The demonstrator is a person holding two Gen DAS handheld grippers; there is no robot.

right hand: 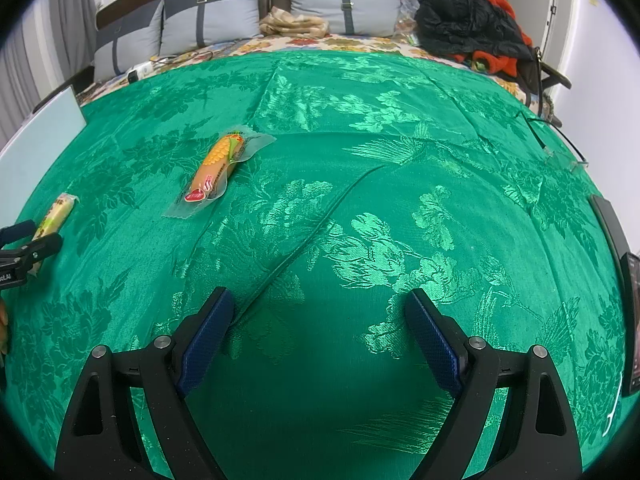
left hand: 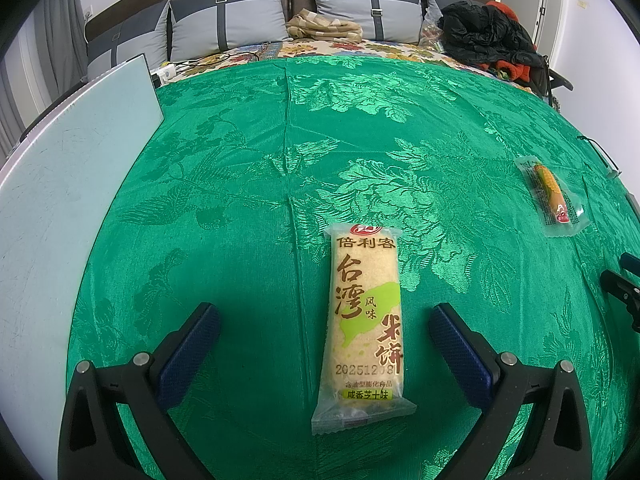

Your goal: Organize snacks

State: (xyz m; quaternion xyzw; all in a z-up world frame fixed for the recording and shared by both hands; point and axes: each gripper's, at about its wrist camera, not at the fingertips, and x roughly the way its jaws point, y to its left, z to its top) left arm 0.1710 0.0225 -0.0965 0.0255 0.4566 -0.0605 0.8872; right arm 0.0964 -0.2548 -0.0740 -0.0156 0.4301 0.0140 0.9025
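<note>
A yellow-green rice cracker pack lies lengthwise on the green cloth, between the fingers of my left gripper, which is open and not touching it. A corn sausage in clear wrap lies to the far right. In the right wrist view the sausage lies ahead to the left, and the cracker pack is at the left edge beside my left gripper's fingertips. My right gripper is open and empty over bare cloth.
A pale flat board lies at the left of the cloth. Grey pillows, a folded blanket and dark clothes are at the bed's head. A dark phone-like object lies at the right edge.
</note>
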